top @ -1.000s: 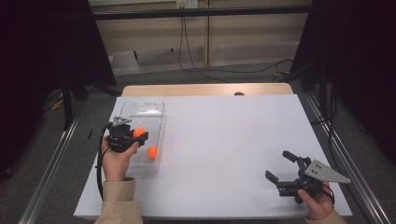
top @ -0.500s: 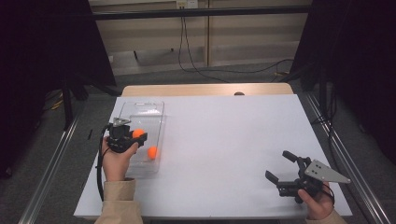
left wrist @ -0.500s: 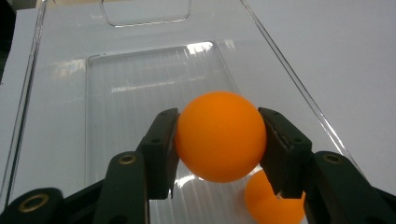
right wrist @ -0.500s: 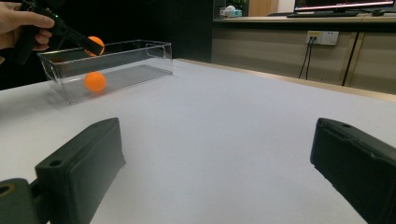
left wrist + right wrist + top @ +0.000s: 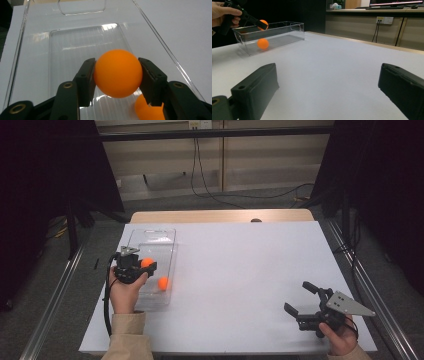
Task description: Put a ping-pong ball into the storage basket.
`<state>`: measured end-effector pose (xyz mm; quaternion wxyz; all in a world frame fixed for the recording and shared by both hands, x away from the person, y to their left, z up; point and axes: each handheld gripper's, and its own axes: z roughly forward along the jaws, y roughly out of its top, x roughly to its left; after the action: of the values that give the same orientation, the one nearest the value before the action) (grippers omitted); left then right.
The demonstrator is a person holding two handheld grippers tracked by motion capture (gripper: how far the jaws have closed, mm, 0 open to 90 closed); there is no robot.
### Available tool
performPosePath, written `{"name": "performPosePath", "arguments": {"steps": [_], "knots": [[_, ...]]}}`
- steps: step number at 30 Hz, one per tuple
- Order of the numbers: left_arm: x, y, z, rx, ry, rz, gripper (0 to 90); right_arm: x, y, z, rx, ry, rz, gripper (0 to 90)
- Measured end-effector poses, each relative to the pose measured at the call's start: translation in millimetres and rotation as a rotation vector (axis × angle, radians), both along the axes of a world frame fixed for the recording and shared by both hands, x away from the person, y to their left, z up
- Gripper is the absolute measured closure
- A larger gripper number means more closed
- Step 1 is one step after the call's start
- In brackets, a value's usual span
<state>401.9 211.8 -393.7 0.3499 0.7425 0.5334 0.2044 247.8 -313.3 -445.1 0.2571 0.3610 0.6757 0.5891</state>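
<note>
While my left claw [image 5: 116, 75] grips a ball [image 5: 117, 73] over the bin [image 5: 165, 236], my right [image 5: 301, 300] gapes near the table's [image 5: 250, 270] right corner.

Orange ball [image 5: 117, 73], smooth and round, clamped between the jaws of the left gripper [image 5: 117, 75] above the open clear plastic box [image 5: 167, 242]. A second orange ball [image 5: 163, 283] rests on the floor of that box, just beside its near-right wall.
</note>
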Motion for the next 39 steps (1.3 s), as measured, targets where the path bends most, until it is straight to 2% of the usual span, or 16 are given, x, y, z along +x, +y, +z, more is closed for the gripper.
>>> {"name": "performPosePath", "arguments": {"steps": [6,21,27,39], "knots": [[0.3,0.3,-1.3,0.003,-0.010,0.008,41.6,0.8,0.0,-0.2,0.001,0.002,0.000,2.2],[-4.8,-1.8,3.0,-0.033,-0.037,0.007,28.8,0.2,-0.6,0.1,0.008,0.003,-0.005,2.2],[-8.4,1.5,5.2,-0.050,-0.053,0.009,26.2,1.2,1.1,0.3,0.008,0.003,-0.003,2.2],[-8.0,-3.4,7.4,-0.066,-0.080,0.000,19.2,0.2,0.0,0.1,0.006,0.002,-0.006,2.2]]}}
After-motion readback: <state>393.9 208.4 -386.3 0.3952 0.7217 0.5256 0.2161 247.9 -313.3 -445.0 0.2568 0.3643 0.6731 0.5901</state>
